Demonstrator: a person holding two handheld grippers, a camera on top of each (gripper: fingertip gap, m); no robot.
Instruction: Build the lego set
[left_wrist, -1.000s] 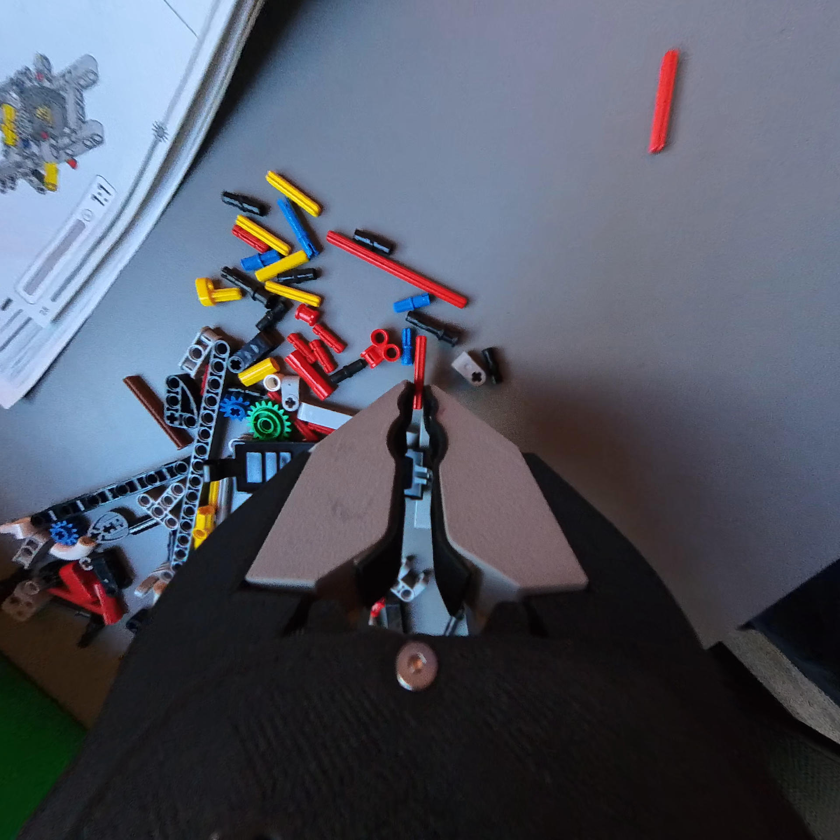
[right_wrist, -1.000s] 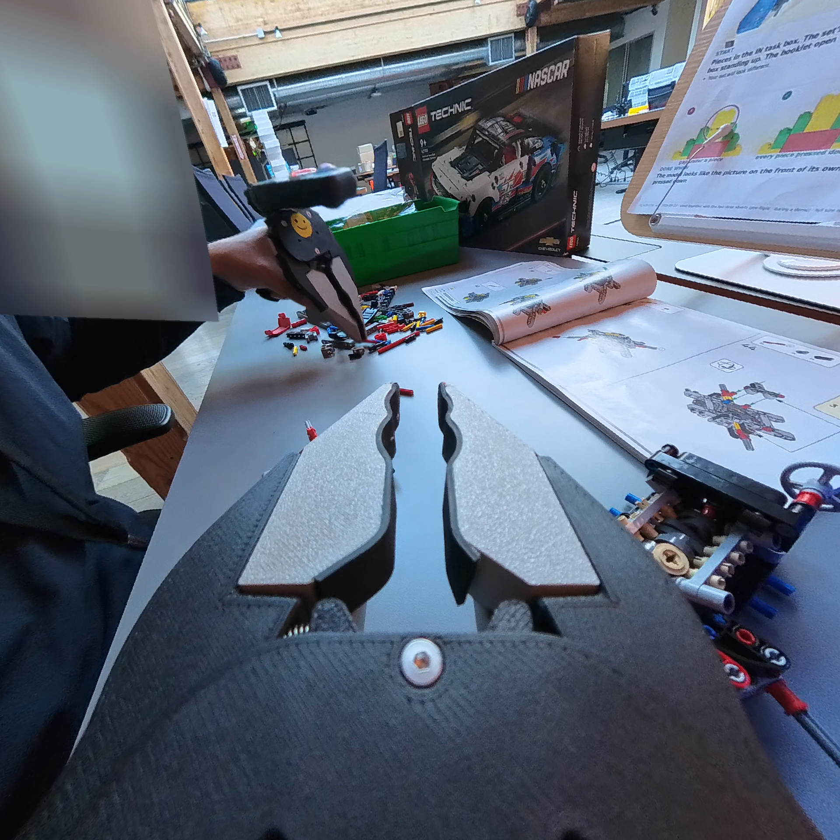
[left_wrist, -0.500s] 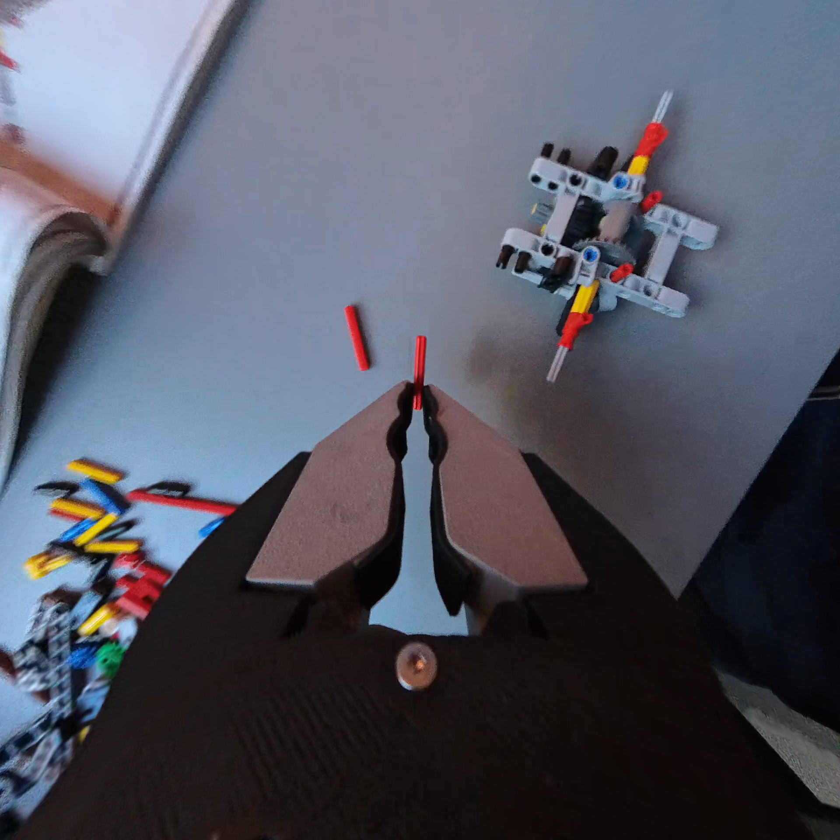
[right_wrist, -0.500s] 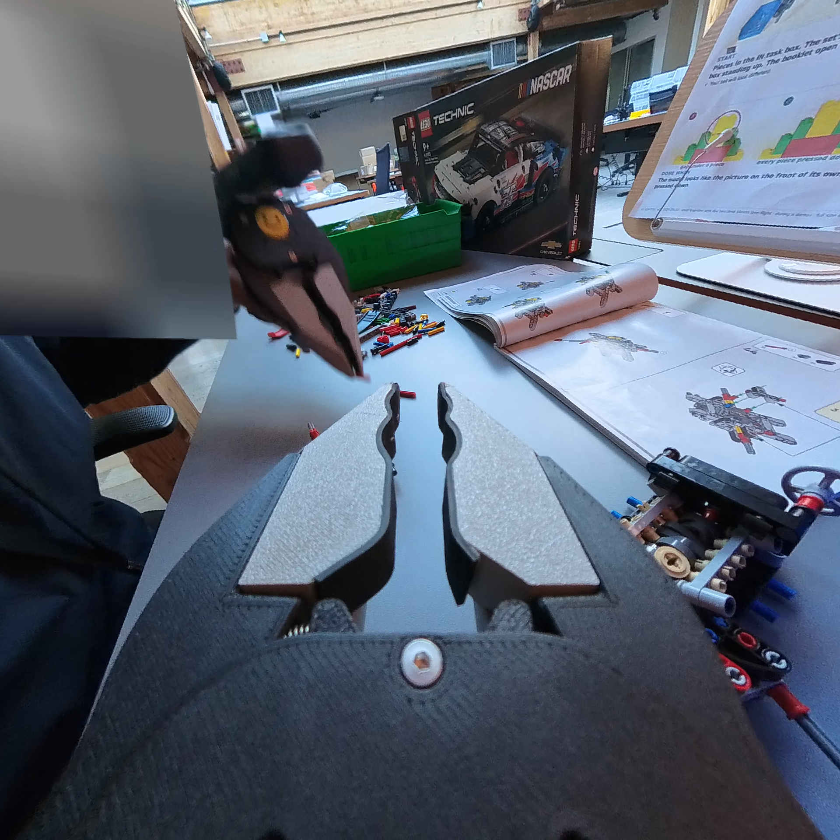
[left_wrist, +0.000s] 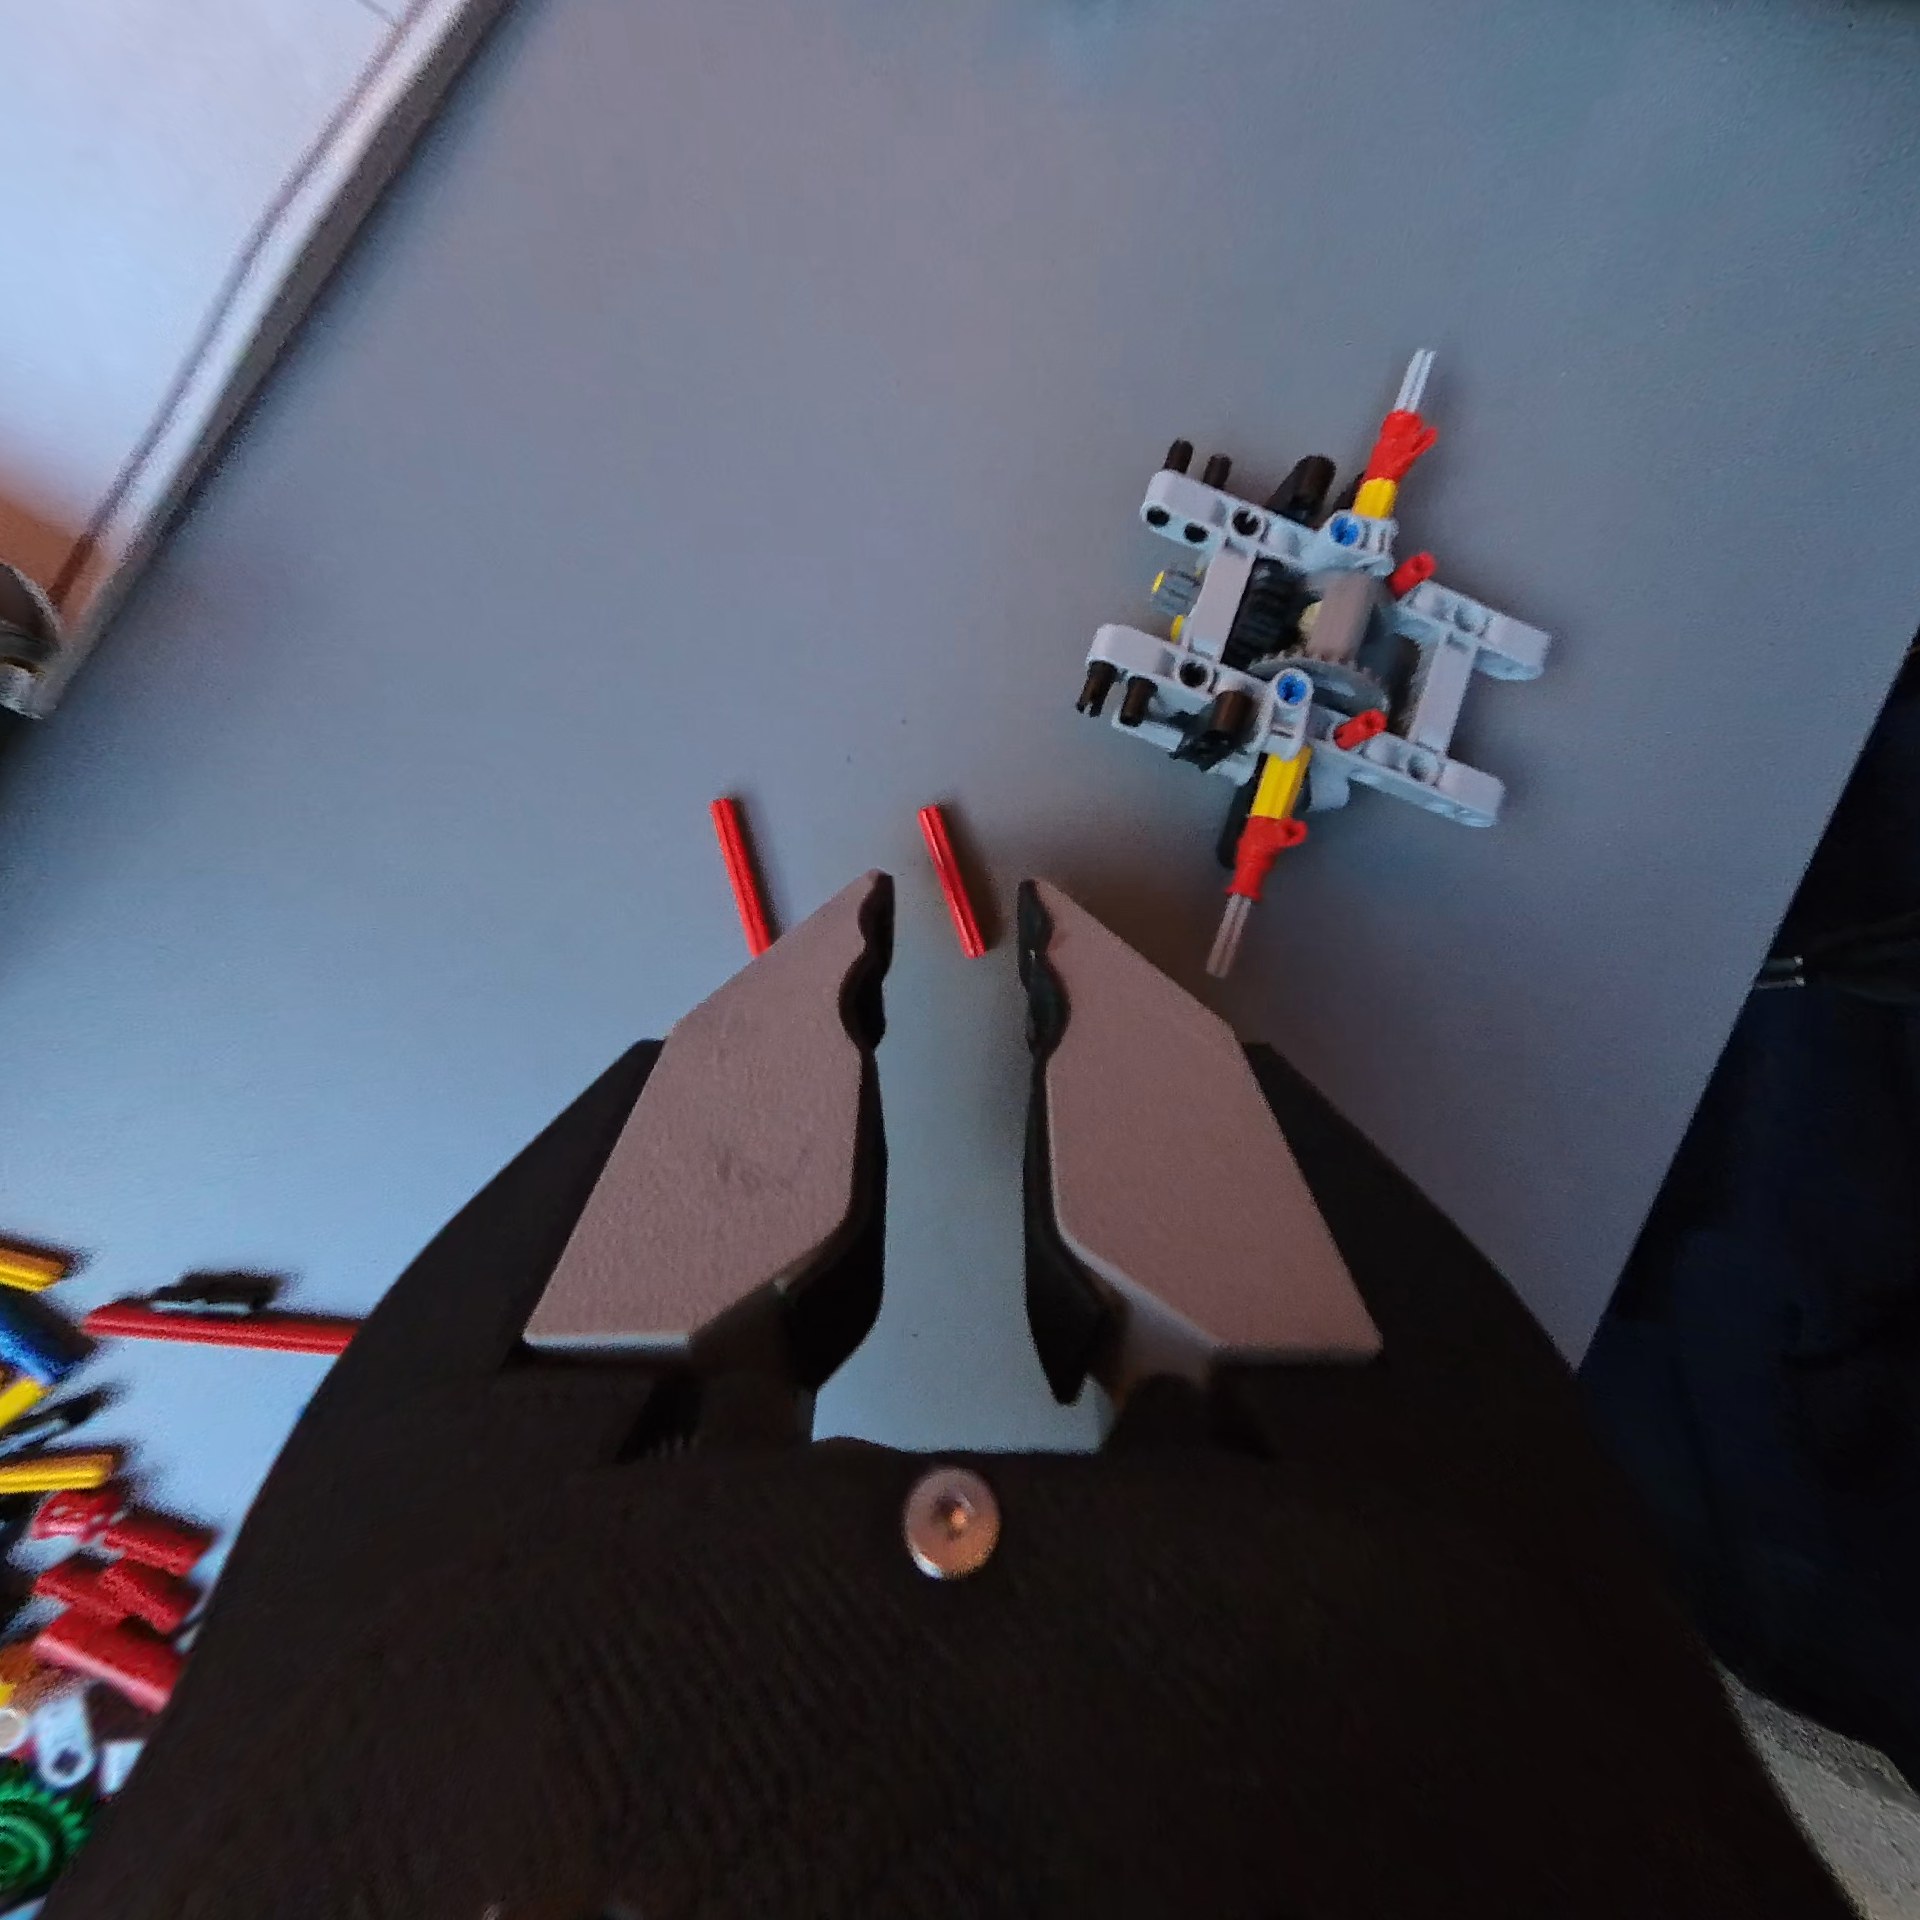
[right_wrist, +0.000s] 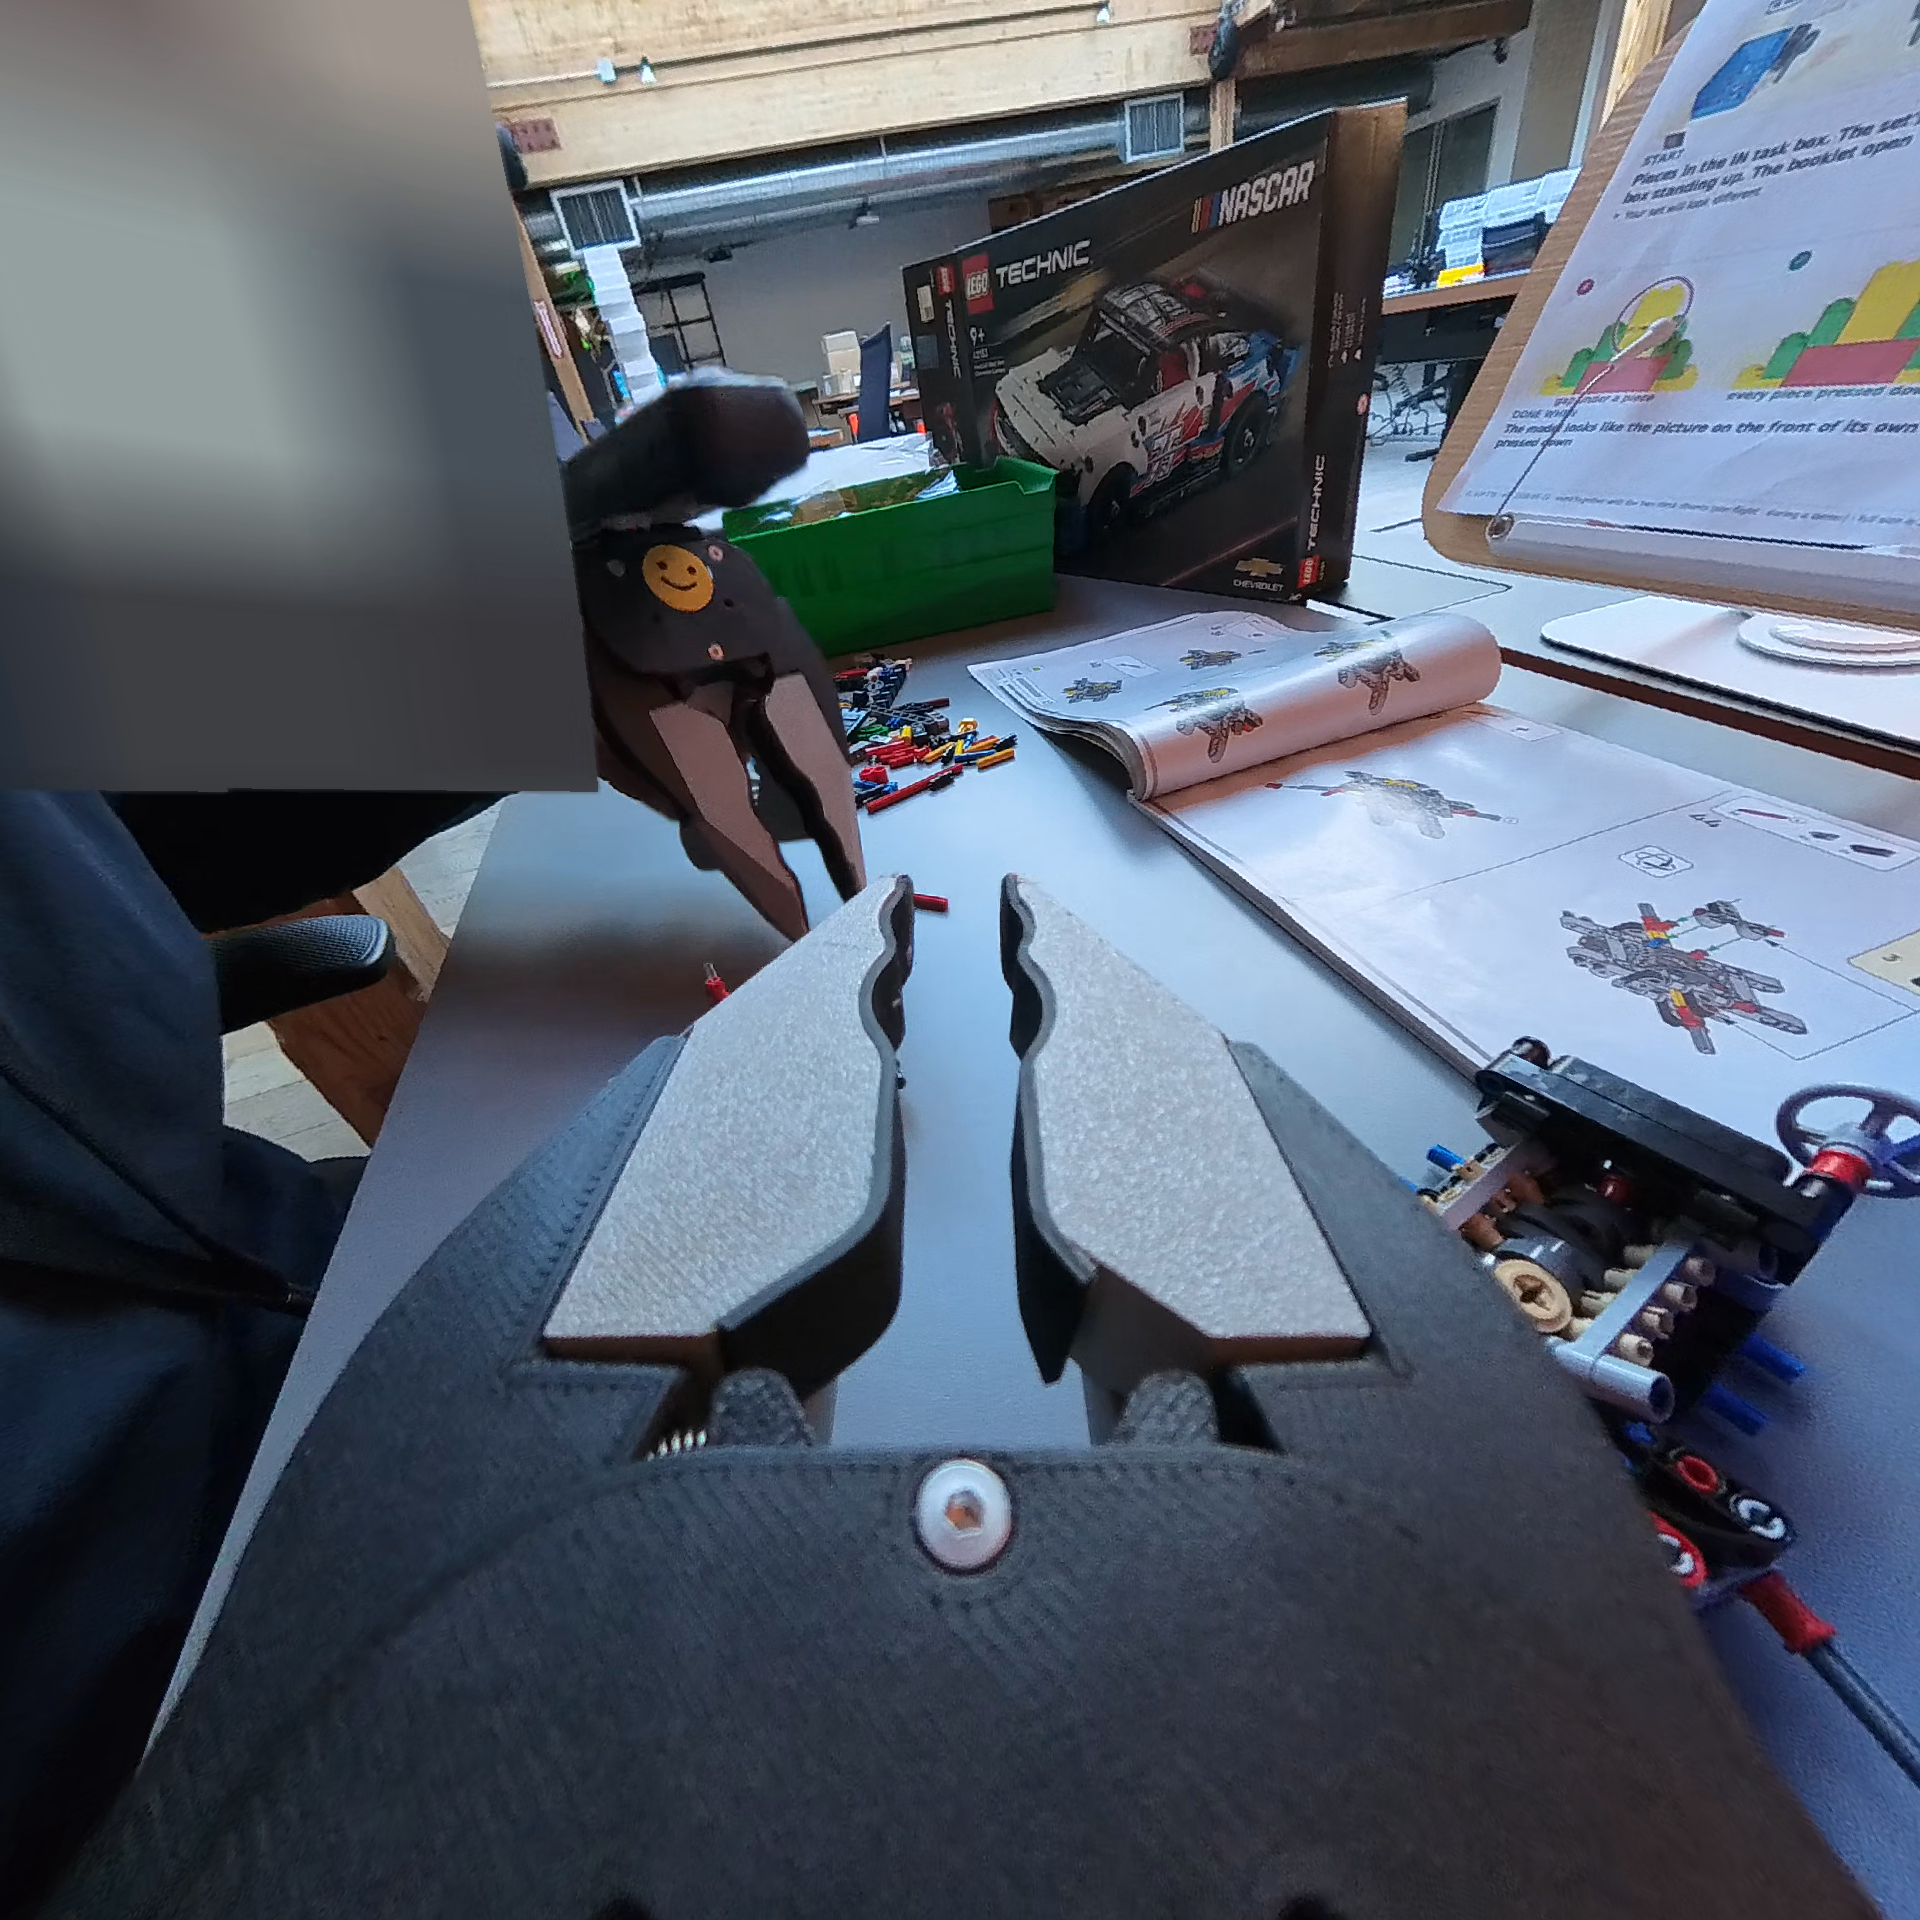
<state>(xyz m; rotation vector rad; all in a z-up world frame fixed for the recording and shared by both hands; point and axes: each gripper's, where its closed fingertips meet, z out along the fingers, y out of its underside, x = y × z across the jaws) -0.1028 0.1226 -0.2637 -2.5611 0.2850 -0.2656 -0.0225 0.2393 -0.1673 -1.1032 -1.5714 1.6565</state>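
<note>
Left wrist view: the left gripper (left_wrist: 954, 894) points down at a grey table (left_wrist: 935, 416), its two fingers parted and gripping nothing. A short red axle (left_wrist: 951, 881) lies flat on the table just ahead of the gap between the fingertips, touching neither pad. A second red axle (left_wrist: 741, 875) lies just left of the first, its near end hidden behind the left finger (left_wrist: 790, 997). Right of the first axle sits a small grey brick assembly (left_wrist: 1314, 634) with yellow and red parts on its shafts. Far left of the axles, blurred loose pieces (left_wrist: 73, 1538) lie in a heap.

Right wrist view: the right gripper (right_wrist: 956, 896) hovers low over the same table, fingers parted with only bare table between them. The left gripper (right_wrist: 826, 904) hangs just beyond its left fingertip, fingers apart, beside a red axle (right_wrist: 928, 902). An open instruction booklet (right_wrist: 1455, 831) lies to the right of the right gripper, and a dark brick assembly (right_wrist: 1662, 1226) sits at its right side.
</note>
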